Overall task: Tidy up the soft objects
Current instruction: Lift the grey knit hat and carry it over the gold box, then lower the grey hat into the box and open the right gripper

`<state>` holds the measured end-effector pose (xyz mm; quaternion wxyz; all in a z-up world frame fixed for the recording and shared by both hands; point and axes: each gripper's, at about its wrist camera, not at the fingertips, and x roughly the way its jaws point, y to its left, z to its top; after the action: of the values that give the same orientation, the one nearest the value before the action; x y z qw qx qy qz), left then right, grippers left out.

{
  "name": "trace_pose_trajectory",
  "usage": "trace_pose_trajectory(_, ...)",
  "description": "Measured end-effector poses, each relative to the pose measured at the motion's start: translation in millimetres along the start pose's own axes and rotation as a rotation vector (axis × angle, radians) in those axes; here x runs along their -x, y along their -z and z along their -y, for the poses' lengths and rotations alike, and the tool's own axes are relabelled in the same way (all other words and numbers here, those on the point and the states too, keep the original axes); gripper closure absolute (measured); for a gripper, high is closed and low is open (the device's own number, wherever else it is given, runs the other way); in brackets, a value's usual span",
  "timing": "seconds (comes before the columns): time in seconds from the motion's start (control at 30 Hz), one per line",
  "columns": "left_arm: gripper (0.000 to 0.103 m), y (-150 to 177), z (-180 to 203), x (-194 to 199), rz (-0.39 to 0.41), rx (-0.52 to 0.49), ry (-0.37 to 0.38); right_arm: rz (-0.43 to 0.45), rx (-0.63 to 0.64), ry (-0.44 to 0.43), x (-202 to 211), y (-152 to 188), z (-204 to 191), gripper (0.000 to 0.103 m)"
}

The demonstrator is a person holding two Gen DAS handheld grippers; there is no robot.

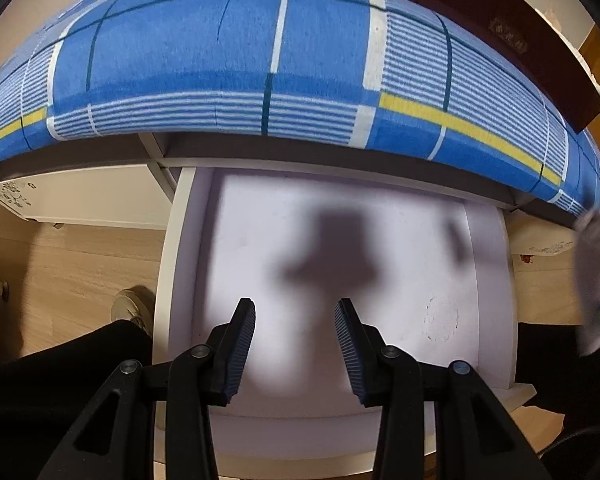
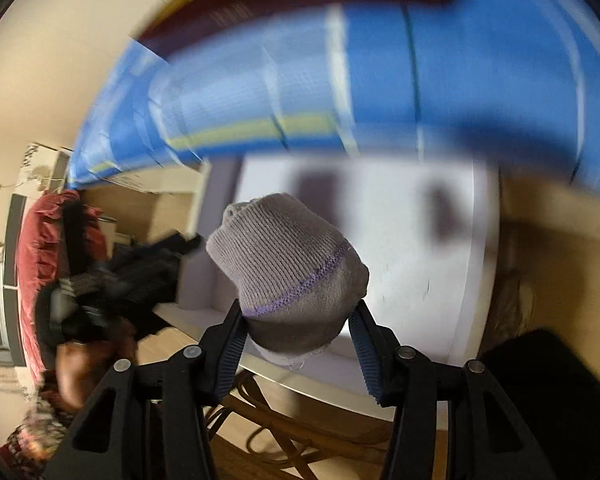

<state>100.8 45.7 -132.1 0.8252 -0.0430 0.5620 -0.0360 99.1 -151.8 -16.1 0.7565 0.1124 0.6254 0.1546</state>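
**Sock lifted over empty drawer, left claw idle**

Over the white drawer (image 1: 340,248), left wrist view first: left claw (image 1: 296,344) spread partway, nothing between its ribbed pads, pointing steeply down at the drawer floor. Drawer interior bare in this view, only the claw's shadow and a faint ring mark near right. Blue plaid mattress (image 1: 228,60) runs across the far side above the drawer; dark wooden board (image 1: 480,28) far right. Wood floor (image 1: 80,248) left, a shoe (image 1: 132,304) near the drawer's left wall, dark trouser leg near left. Blurred grey cloth at the right edge, likely the sock (image 1: 598,280) held by the other hand.

Right wrist view: right claw (image 2: 296,332) pinching a grey knit sock (image 2: 288,268) with a purple stitch line, pads pressing its lower bunched end, toe sticking up and away from the camera. Sock is off every surface, hanging over the near edge of the drawer (image 2: 400,264), which shows no contents here either. Left claw (image 2: 112,280) blurred at left, in front of a red cushion (image 2: 36,248). Whole background smeared by motion.

Step, as I read it: carry phase, sock picked and being transported. Next move likely calls for bringing it over its destination, lowering, and spreading the pads. Whether the drawer is the target can't be told.
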Motion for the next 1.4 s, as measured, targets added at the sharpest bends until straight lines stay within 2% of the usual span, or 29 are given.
trace_pose_trajectory(0.2,0.061,-1.2,0.5,7.2,0.019,0.002,-0.018,0.096,0.065,-0.017,60.1,-54.3,-32.3,0.051)
trace_pose_trajectory(0.43,0.061,-3.6,0.6,18.8,0.052,-0.006,-0.047,0.194,0.102,0.035,76.6,-128.9,-59.1,0.051)
trace_pose_trajectory(0.63,0.061,-5.6,1.2,27.1,0.077,-0.013,-0.057,0.211,0.115,0.118,60.1,-188.9,-66.1,0.051)
trace_pose_trajectory(0.9,0.061,-4.9,-7.4,32.1,0.078,0.027,-0.029,0.183,0.121,0.213,14.1,-250.4,-67.5,0.051)
trace_pose_trajectory(1.13,0.061,-5.8,-12.3,35.8,0.074,0.056,-0.006,0.139,0.219,0.310,-22.2,-273.8,-79.3,0.049)
trace_pose_trajectory(1.17,0.061,-5.6,-11.9,36.8,0.075,0.054,-0.004,0.144,0.229,0.307,-20.6,-272.7,-81.3,0.045)
trace_pose_trajectory(1.27,0.061,-5.4,-11.0,40.9,0.079,0.058,0.006,0.218,0.245,0.280,0.9,-261.8,-81.6,0.022)
trace_pose_trajectory(1.3,0.061,-5.8,-11.1,42.2,0.081,0.061,0.010,0.245,0.249,0.273,7.9,-258.0,-81.0,0.020)
trace_pose_trajectory(1.37,0.061,-6.7,-12.0,44.5,0.082,0.068,0.018,0.286,0.261,0.247,20.7,-250.1,-78.8,0.022)
trace_pose_trajectory(1.4,0.061,-6.7,-12.3,45.3,0.082,0.070,0.021,0.287,0.259,0.241,22.5,-248.2,-77.5,0.034)
